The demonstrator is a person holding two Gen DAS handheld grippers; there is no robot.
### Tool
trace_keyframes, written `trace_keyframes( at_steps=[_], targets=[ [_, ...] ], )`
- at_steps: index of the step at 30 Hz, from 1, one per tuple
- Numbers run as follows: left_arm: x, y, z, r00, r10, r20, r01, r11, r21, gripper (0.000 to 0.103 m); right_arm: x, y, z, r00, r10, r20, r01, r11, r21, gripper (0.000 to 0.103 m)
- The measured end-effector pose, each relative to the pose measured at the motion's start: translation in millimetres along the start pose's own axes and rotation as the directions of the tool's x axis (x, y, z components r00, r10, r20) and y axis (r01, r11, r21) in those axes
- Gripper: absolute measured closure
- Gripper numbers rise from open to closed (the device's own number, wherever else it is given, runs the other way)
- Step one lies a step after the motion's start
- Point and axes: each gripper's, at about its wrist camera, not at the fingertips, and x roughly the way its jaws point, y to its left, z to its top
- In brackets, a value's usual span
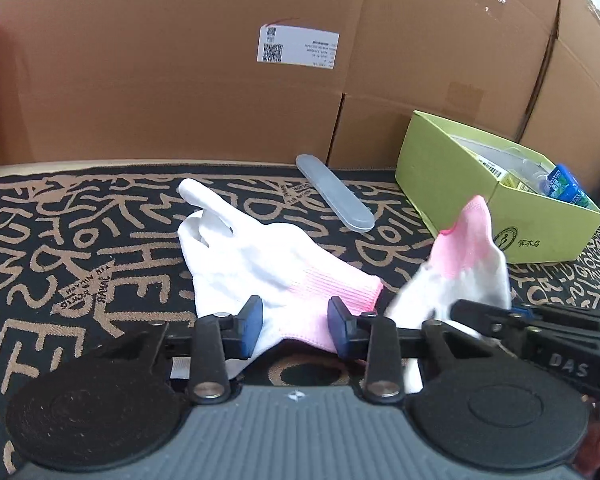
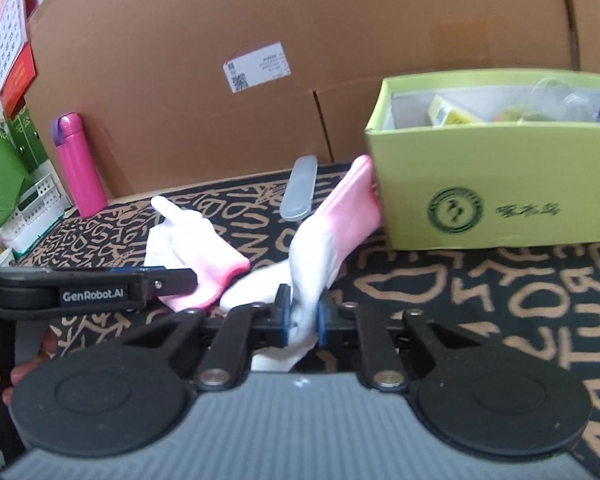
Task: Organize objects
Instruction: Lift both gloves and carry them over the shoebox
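I am pinching one glove (image 2: 324, 236) in the right tongs (image 2: 300, 320), gripping the white finger end while its pink cuff is sticking up toward the green box (image 2: 496, 184) ahead. The other glove (image 1: 268, 264) is lying flat on the bench (image 1: 80, 240), its cuff sitting between the spread left tongs (image 1: 296, 324), pads not pressing it. I am judging the risks: the limp cloth may be slipping from so small a bite, the cuff may be snagging on the box wall, and closing left may bunch the cloth without catching it.
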Motion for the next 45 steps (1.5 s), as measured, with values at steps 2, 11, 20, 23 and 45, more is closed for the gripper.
trace_keyframes(
  at_steps=[2, 11, 20, 23, 45],
  targets=[
    [-3.2, 3.2, 2.4, 1.000, 0.019, 0.008, -0.019, 1.000, -0.014, 0.044, -12.6, -0.5, -0.8, 1.000, -0.016, 0.020, 0.017, 1.000, -0.020, 0.092],
    [25.2, 30.5, 28.6, 0.991, 0.122, -0.053, -0.128, 0.981, -0.146, 0.018, -40.7, -8.6, -1.4, 0.998, -0.027, 0.060, 0.028, 0.999, -0.020, 0.091],
    [18.5, -19.0, 20.7, 0.998, 0.021, -0.051, -0.021, 1.000, 0.016, 0.092, -53.7, -9.1, -8.2, 0.997, -0.038, 0.062, 0.041, 0.998, -0.047, 0.091],
    [7.4, -30.5, 19.6, 0.999, -0.030, -0.046, 0.031, 0.999, 0.032, 0.093, -58.5, -11.8, -9.1, 0.997, -0.026, 0.069, 0.029, 0.999, -0.040, 0.091],
    [14.4, -175.2, 143.7, 0.894, -0.411, 0.178, 0.393, 0.910, 0.128, 0.093, -139.5, -83.5, 114.0, 0.833, -0.237, 0.499, 0.336, 0.935, -0.116, 0.091]
  ],
)
